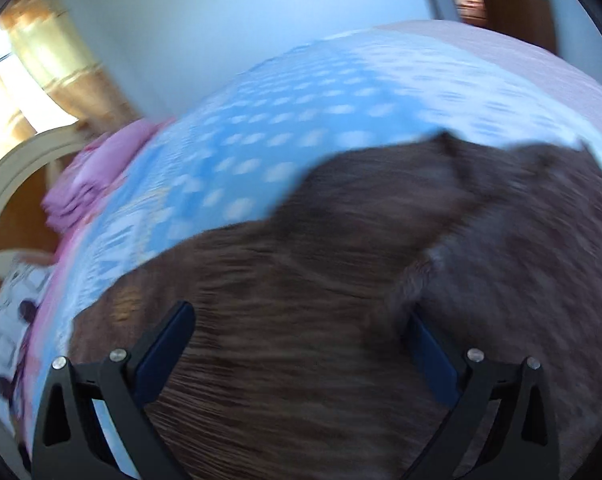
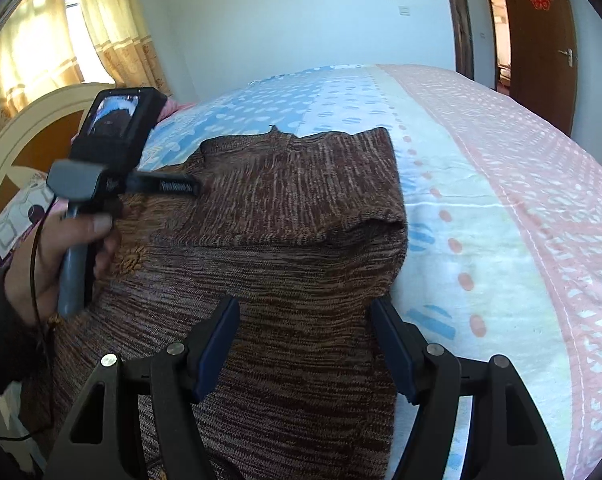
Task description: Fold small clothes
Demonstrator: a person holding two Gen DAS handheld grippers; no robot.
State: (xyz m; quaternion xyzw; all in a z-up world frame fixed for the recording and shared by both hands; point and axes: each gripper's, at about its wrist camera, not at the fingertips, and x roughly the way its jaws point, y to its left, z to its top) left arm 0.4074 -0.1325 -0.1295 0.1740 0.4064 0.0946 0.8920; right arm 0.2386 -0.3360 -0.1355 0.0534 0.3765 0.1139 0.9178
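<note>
A brown knitted sweater (image 2: 285, 240) lies on the bed, partly folded, with a folded edge across its middle. My right gripper (image 2: 305, 312) is open just above its near part, with nothing between the fingers. My left gripper (image 1: 301, 320) is open over the same sweater (image 1: 301, 280); that view is blurred by motion. In the right wrist view the left gripper (image 2: 185, 188) shows from the side, held by a hand over the sweater's left part.
The bed sheet (image 2: 481, 208) has blue, white and pink patterned bands. A pink pillow (image 1: 97, 176) and a cream headboard (image 2: 25, 128) are at the left. Curtains (image 2: 113, 24) hang by the window. A brown door (image 2: 541, 40) stands at the far right.
</note>
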